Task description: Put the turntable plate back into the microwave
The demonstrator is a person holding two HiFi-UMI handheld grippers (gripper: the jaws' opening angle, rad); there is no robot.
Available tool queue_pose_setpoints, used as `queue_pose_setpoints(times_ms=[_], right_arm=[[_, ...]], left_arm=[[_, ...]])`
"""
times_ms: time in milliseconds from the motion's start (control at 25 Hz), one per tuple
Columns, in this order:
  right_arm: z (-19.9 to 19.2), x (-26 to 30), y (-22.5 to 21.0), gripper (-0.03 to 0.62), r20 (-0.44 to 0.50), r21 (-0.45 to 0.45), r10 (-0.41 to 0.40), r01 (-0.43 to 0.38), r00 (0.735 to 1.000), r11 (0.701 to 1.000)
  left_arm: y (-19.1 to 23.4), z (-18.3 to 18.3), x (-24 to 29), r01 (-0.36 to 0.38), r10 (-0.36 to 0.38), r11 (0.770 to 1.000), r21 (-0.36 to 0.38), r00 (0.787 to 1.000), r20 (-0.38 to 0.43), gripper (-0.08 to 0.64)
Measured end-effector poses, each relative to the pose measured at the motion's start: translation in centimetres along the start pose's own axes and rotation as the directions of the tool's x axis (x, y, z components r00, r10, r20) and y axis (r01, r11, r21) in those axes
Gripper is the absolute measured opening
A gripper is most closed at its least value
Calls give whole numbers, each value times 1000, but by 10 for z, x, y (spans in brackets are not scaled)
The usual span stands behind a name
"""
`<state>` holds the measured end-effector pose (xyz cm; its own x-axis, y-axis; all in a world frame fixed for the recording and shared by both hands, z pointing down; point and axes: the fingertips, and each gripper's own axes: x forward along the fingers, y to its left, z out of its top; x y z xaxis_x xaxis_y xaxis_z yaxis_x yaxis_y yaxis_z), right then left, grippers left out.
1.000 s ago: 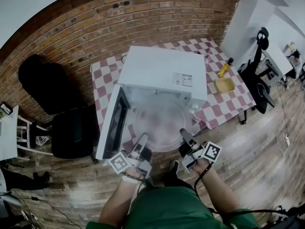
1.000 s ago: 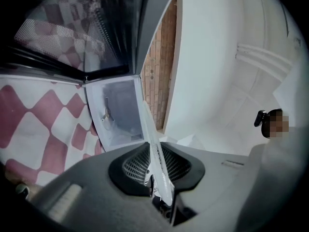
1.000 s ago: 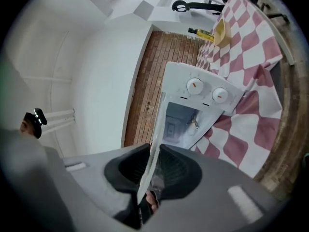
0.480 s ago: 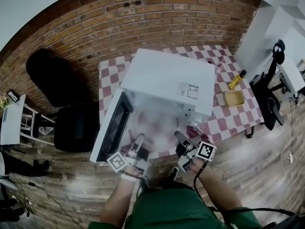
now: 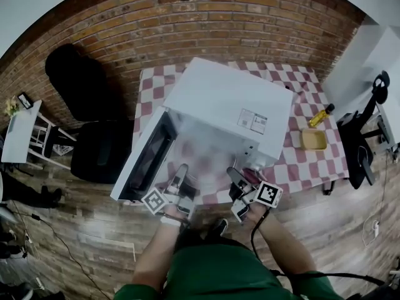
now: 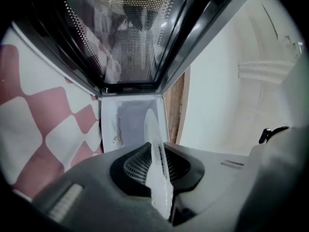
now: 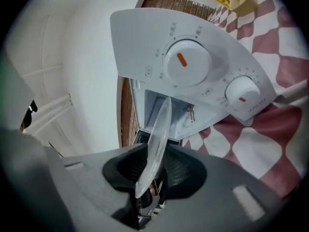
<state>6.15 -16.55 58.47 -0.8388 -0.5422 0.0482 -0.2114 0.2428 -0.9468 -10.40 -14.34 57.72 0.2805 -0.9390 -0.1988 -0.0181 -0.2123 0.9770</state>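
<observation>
The clear round glass turntable plate lies flat in the mouth of the white box-shaped microwave, most of it inside the cavity and its near rim at the opening. A second ago more of the disc hung out in front of the oven; it now sits deeper and lower, and both hands are closer to the oven front.

The left gripper pinches the plate's near-left rim. In the left gripper view the glass edge stands between the pads, which have just been closing and press on it.

The right gripper is at the near-right rim. Its jaws have just been opening: in the right gripper view the rim is between them, but a dark gap shows beside the glass, so they stand loosened around it rather than clamped.

The microwave's black-windowed door is swung open to the left. The white control panel with two round dials faces the right gripper's camera.

The oven stands on a table with a red-and-white checked cloth. A yellow bottle and a small yellow dish sit well to the oven's right. A brick wall stands behind.
</observation>
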Motion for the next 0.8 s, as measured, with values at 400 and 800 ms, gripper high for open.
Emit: queue_pose_setpoints(times_ms=[400, 800], right_arm=[[16, 28, -43, 66, 76, 27, -91, 89, 993, 996], [25, 44, -69, 69, 122, 19, -152, 151, 981, 988]], left_arm=[[39, 16, 23, -68, 68, 997, -22, 998, 17, 51], [67, 31, 51, -87, 85, 996, -31, 995, -58, 52]])
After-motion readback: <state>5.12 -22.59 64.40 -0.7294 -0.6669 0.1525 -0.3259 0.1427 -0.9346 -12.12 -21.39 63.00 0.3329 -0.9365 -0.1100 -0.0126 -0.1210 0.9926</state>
